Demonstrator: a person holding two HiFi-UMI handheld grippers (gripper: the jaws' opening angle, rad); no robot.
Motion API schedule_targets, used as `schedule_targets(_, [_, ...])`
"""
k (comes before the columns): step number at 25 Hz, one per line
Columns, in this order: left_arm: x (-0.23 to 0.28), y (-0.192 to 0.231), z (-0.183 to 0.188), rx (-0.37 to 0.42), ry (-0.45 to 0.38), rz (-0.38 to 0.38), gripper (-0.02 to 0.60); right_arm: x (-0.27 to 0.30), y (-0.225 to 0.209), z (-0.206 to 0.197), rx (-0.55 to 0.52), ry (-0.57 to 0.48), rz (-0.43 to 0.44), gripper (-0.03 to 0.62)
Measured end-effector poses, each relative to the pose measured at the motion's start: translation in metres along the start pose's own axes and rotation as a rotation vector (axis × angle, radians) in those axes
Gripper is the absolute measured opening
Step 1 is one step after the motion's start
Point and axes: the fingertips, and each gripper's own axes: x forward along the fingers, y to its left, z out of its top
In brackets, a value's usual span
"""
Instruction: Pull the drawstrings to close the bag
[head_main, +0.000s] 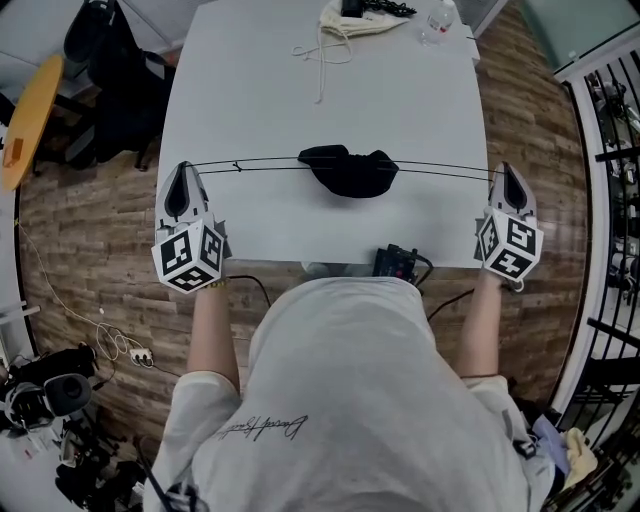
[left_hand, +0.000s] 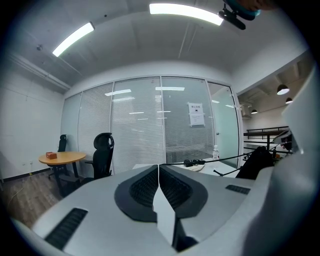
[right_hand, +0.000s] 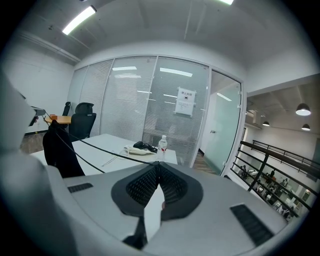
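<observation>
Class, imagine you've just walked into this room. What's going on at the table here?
A person stands at a white table with a gripper in each hand. The left gripper and the right gripper are each shut on the black drawstrings. They are held wide apart, so the strings run taut to a black bag midway between them, over the table. The bag's mouth looks bunched up, mostly closed.

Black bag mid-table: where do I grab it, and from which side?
Grip the bunched neck of the black bag, coming from above, jaws across the drawstrings. The mouth looks gathered narrow there; the body is wider and slack. The left hand-held gripper and right hand-held gripper are shut on the drawstrings, so one must release first.
</observation>
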Motion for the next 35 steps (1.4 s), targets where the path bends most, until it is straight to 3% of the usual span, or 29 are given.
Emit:
schedule_targets(7, [-0.002,-0.006,0.007,0.061,-0.005,-0.014,0.015,0.001,-0.001,-0.008,0.022,0.028,0.010,0.023])
schedule_targets(11, [-0.001,-0.004,0.008,0.029,0.008,-0.018,0.014,0.000,0.003,-0.008,0.020,0.035,0.030,0.023])
schedule_targets(16, [0.000,-0.005,0.014,0.044,-0.001,-0.020,0.014,0.000,0.012,0.000,0.043,0.028,0.063,0.023])
schedule_targets(22, [0.005,-0.031,0.004,0.014,0.033,-0.097,0.014,0.003,0.036,0.006,0.049,0.014,0.131,0.023])
schedule_targets(35, [0.006,-0.102,-0.022,-0.007,0.086,-0.263,0.014,0.004,0.133,0.008,0.012,0.020,0.369,0.023])
